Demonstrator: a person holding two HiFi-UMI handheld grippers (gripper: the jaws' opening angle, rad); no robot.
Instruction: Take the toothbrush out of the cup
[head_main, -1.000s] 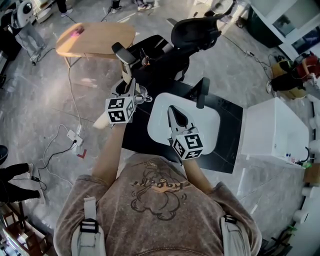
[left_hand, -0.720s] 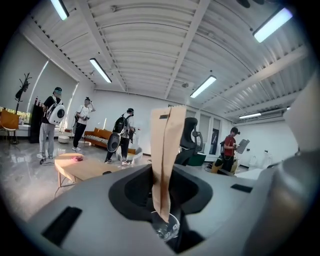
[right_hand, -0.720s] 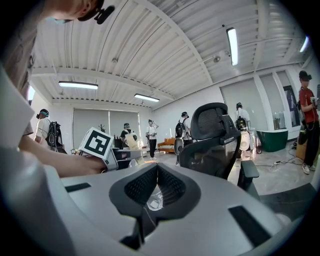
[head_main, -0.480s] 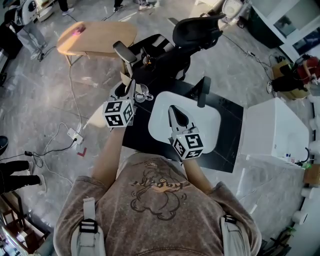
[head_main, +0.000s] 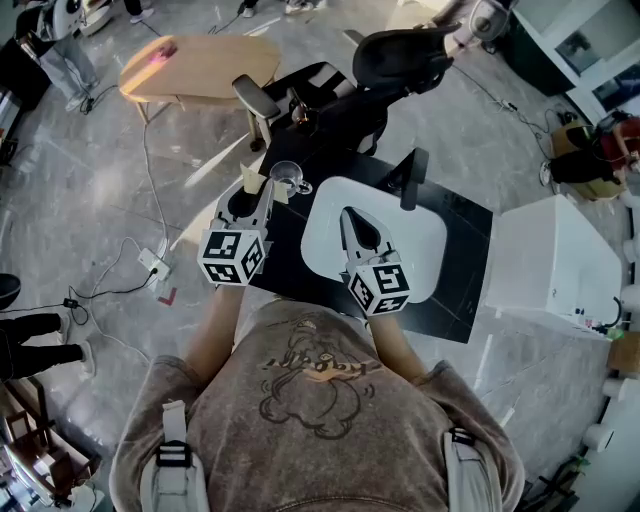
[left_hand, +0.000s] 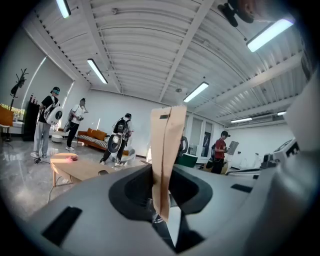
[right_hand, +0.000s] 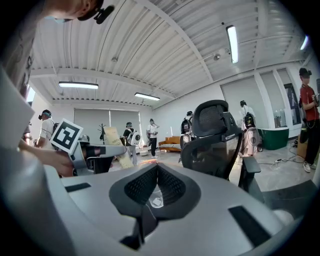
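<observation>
**Inspector:** Head view first. The left gripper?

**Onlooker:** The left gripper (head_main: 258, 190) is held out over the left edge of the black desk (head_main: 455, 215). Its jaws stand narrow, pinching a toothbrush (head_main: 254, 183) in a tan paper pack. The pack shows at the jaw tips, just left of the clear cup (head_main: 287, 177), which stands upright near the desk's far left corner. Whether the pack's lower end is clear of the rim, I cannot tell from here.

**Inspector:** And the right?

**Onlooker:** The right gripper (head_main: 348, 215) hangs over the white tray (head_main: 425, 240) in the middle of the desk. Its jaws are together and hold nothing. It is apart from the cup. A black office chair (head_main: 400, 60) stands beyond the desk.

**Inspector:** Left gripper view.

**Onlooker:** The toothbrush (left_hand: 166, 150) stands upright between the two jaws. Both press on the lower part of its pack, and its top rises well above them. People (left_hand: 121, 137) stand across the room behind it.

**Inspector:** Right gripper view.

**Onlooker:** The jaws meet at their tips, closed and empty. At the left of this view the left gripper (right_hand: 120, 150) reaches in, and the toothbrush (right_hand: 114, 139) is clamped in it, leaning slightly. The office chair (right_hand: 215, 135) stands ahead, to the right.
</observation>
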